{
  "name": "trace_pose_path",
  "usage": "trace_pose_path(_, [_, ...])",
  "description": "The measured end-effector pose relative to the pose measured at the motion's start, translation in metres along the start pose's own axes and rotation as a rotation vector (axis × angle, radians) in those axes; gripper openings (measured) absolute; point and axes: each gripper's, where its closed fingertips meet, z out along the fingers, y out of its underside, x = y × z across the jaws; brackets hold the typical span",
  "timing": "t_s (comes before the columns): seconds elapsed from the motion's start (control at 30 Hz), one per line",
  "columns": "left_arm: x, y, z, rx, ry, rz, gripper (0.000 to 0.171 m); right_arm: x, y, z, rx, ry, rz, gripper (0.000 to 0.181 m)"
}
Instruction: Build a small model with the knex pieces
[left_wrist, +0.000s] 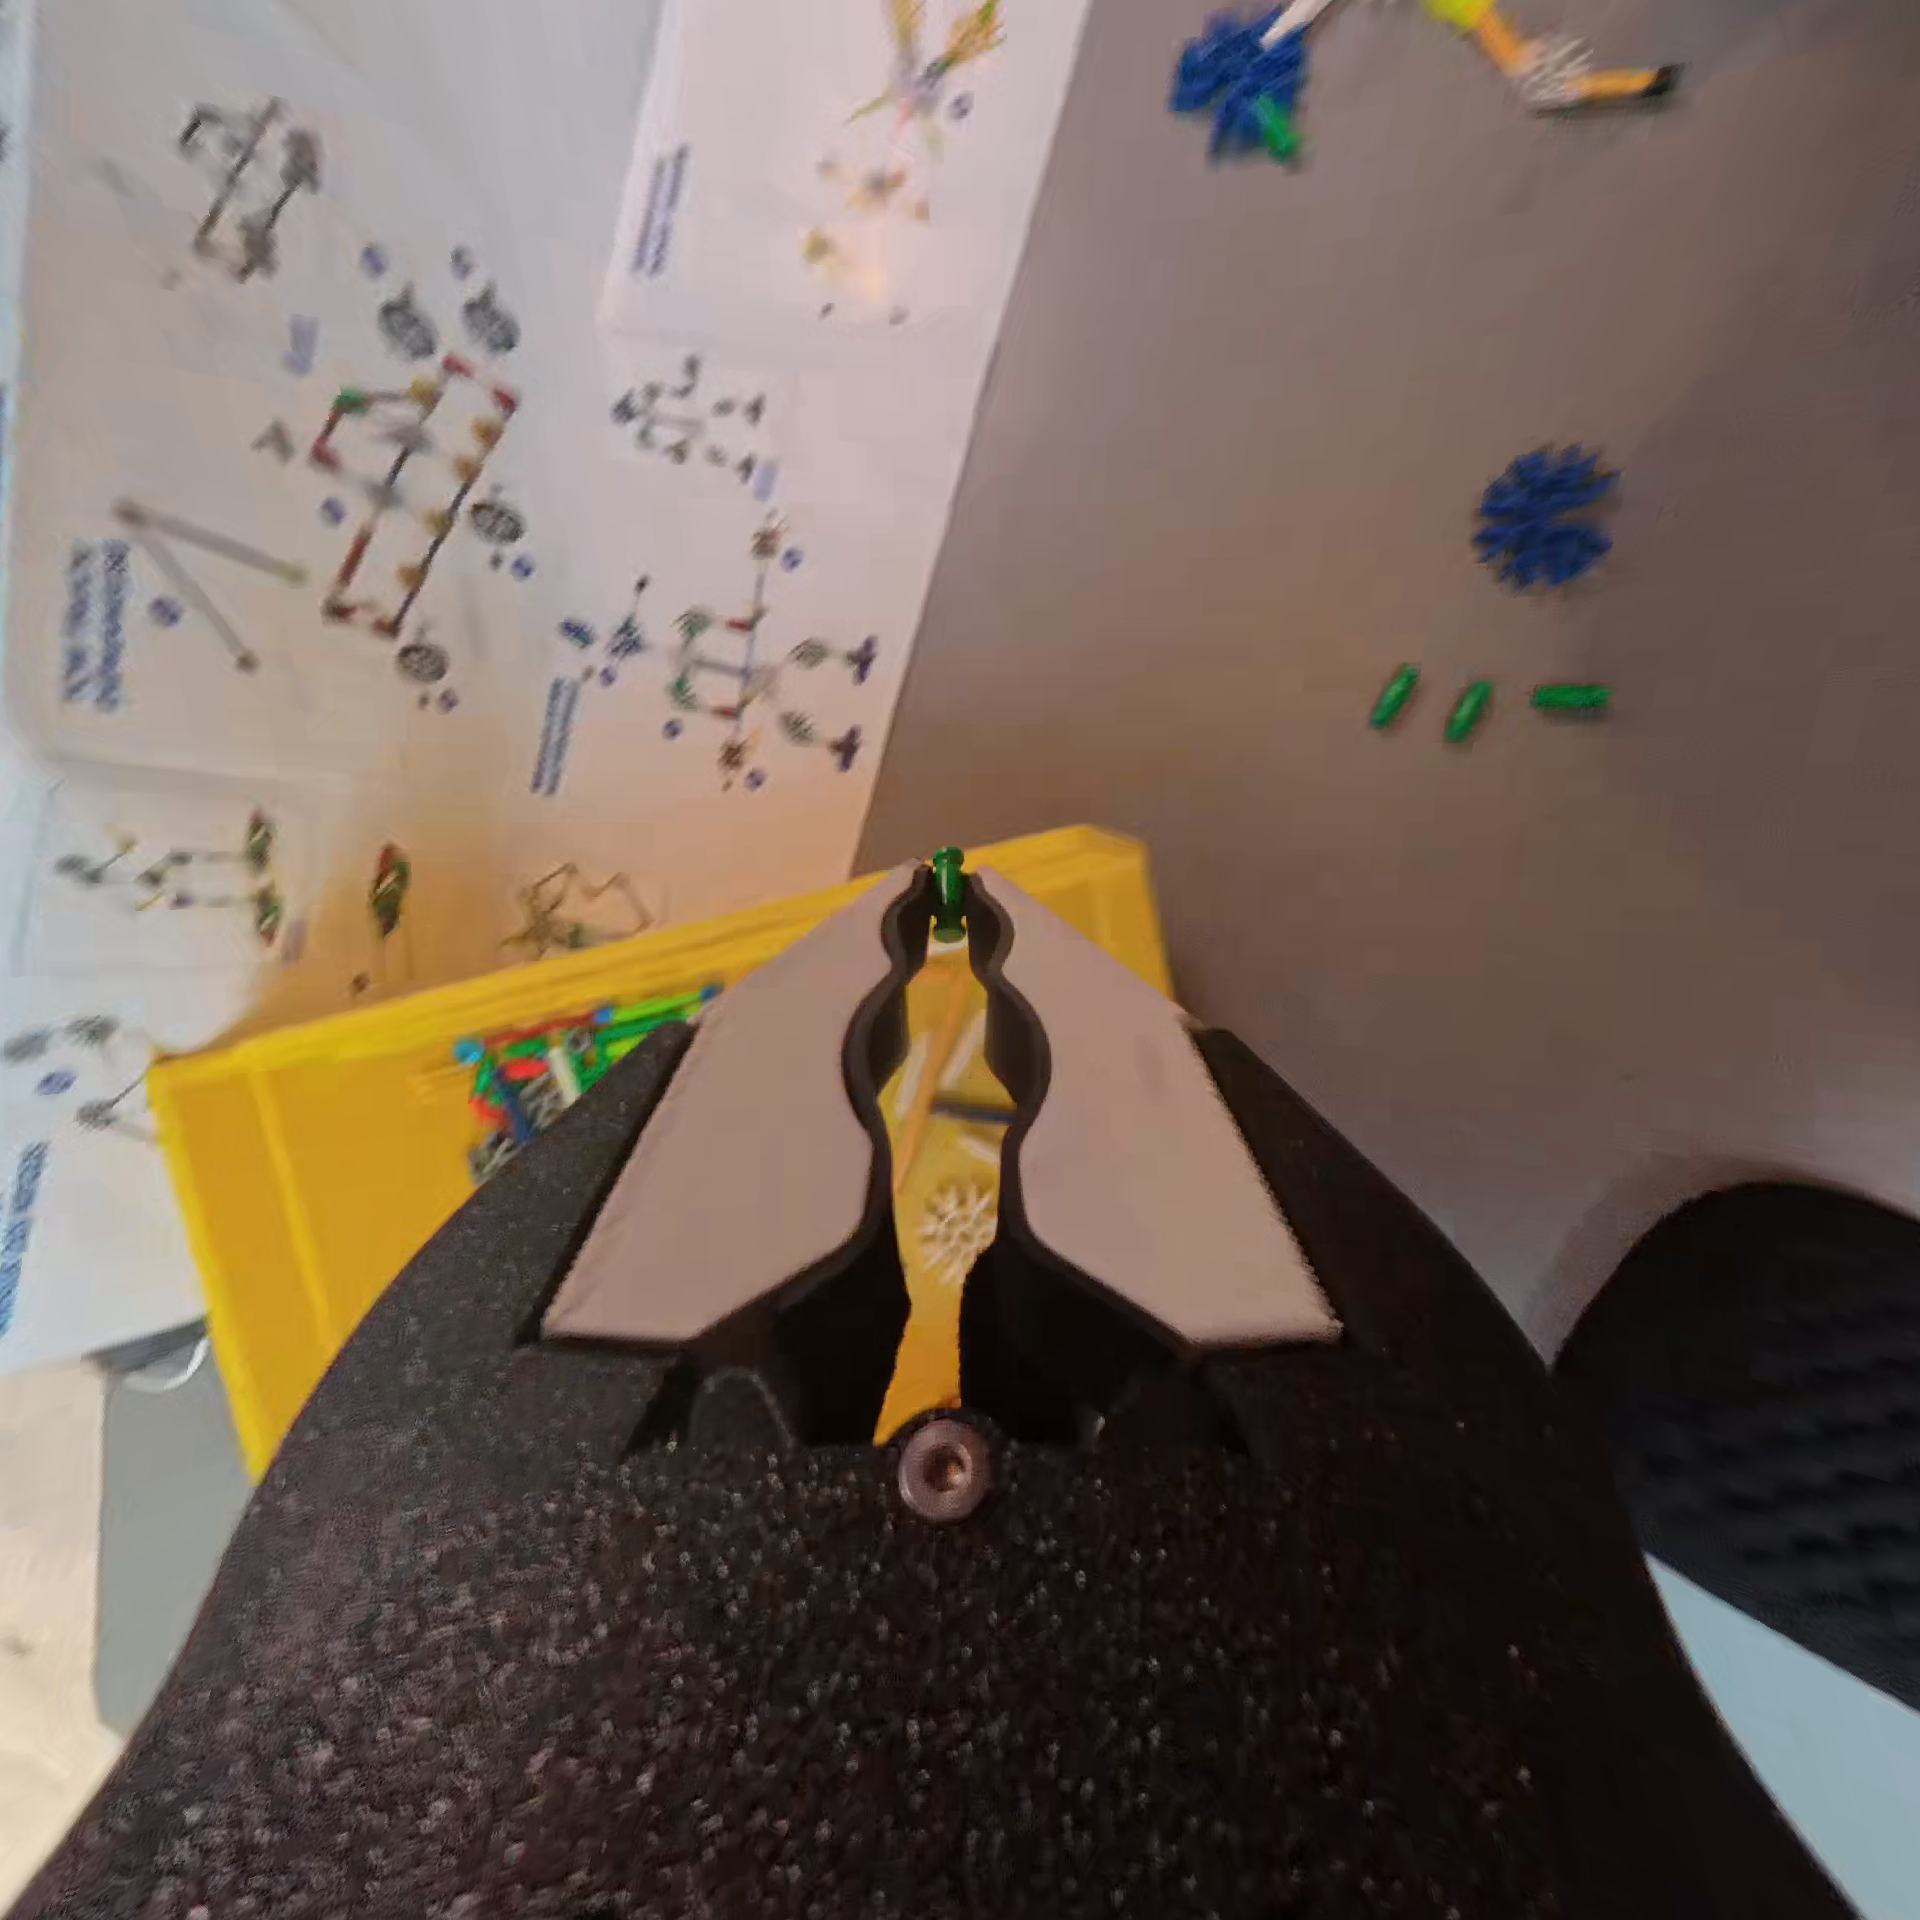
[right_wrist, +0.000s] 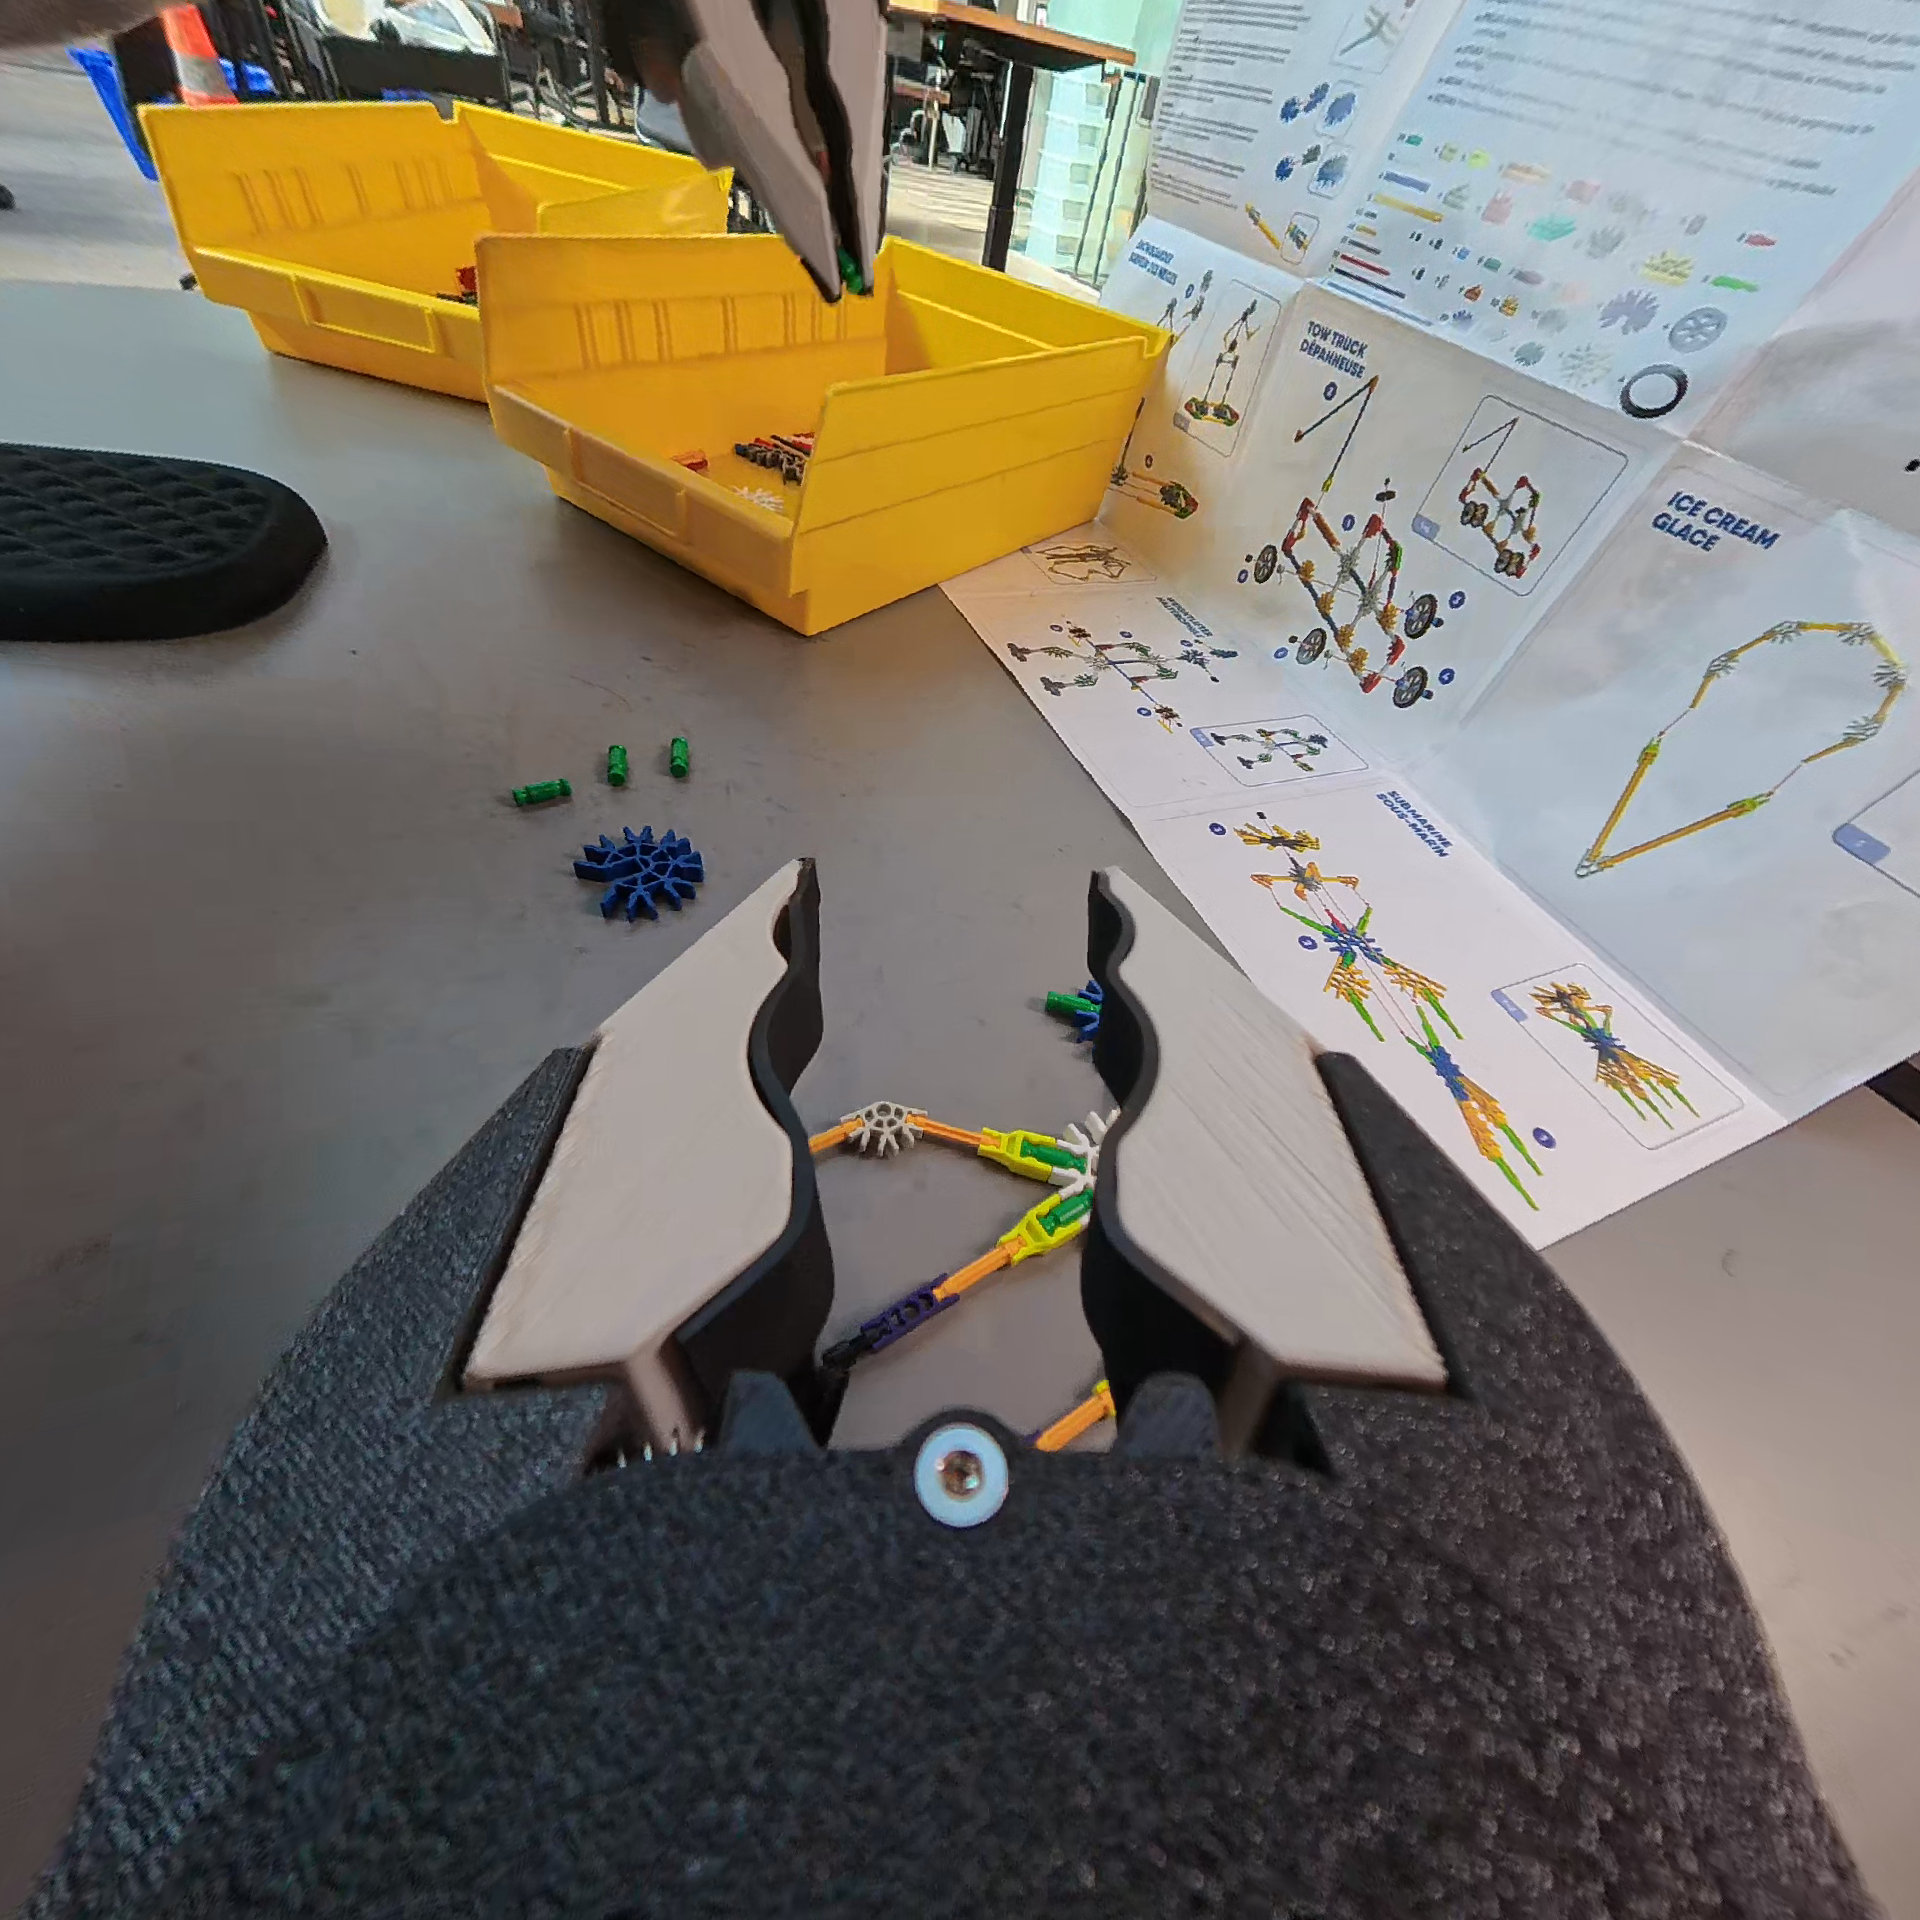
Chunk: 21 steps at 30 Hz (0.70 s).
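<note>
My left gripper (left_wrist: 947, 894) is shut on a small green rod (left_wrist: 947, 891) and holds it above a yellow bin (left_wrist: 312, 1143) of mixed building pieces. It also shows in the right wrist view (right_wrist: 847, 275), over the near yellow bin (right_wrist: 966, 457), with the green rod (right_wrist: 852, 270) at its tips. My right gripper (right_wrist: 951, 894) is open and empty, low over a grey table. Between its fingers lies a partly built chain (right_wrist: 997, 1195) of orange rods with yellow, white, grey and purple connectors. A blue connector with a green rod (right_wrist: 1075, 1006) lies by its right finger.
Three loose green rods (right_wrist: 613, 774) and a blue snowflake connector (right_wrist: 641, 871) lie on the table; they also show in the left wrist view (left_wrist: 1486, 701) (left_wrist: 1545, 516). A second yellow bin (right_wrist: 312, 239) stands behind. An unfolded instruction sheet (right_wrist: 1507, 675) lies right. A black pad (right_wrist: 135, 540) lies left. My hands' fingertips stand some 25 cm from each other.
</note>
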Motion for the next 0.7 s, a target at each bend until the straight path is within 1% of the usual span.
trace_pose_path(0.07, [0.052, -0.021, 0.031, 0.033, 0.052, 0.050, 0.006, -0.001, 0.001, 0.001, -0.006, 0.001, -0.009, 0.051])
trace_pose_path(0.13, [0.090, -0.025, 0.068, 0.014, 0.092, 0.093, 0.006, -0.001, 0.001, 0.001, -0.006, 0.007, -0.007, 0.051])
trace_pose_path(0.17, [0.103, -0.026, 0.085, 0.007, 0.113, 0.101, 0.006, 0.001, 0.000, 0.001, -0.003, 0.012, -0.003, 0.051])
trace_pose_path(0.23, [0.117, -0.027, 0.108, -0.009, 0.146, 0.104, 0.006, 0.004, -0.001, -0.001, 0.007, 0.023, 0.010, 0.051])
trace_pose_path(0.33, [0.125, -0.023, 0.123, -0.055, 0.186, 0.125, 0.006, 0.009, -0.002, -0.003, 0.020, 0.039, 0.030, 0.050])
trace_pose_path(0.43, [0.126, -0.019, 0.129, -0.098, 0.199, 0.143, 0.006, 0.011, 0.000, -0.004, 0.013, 0.045, 0.024, 0.051])
trace_pose_path(0.53, [0.124, -0.018, 0.128, -0.106, 0.207, 0.134, 0.009, 0.009, 0.001, -0.003, 0.004, 0.037, 0.011, 0.050])
trace_pose_path(0.63, [0.113, -0.021, 0.116, -0.071, 0.174, 0.110, 0.015, 0.006, 0.002, -0.002, -0.005, 0.031, -0.004, 0.050])
trace_pose_path(0.7, [0.085, -0.025, 0.090, -0.013, 0.101, 0.061, 0.017, 0.006, 0.001, -0.003, -0.003, 0.030, 0.000, 0.050])
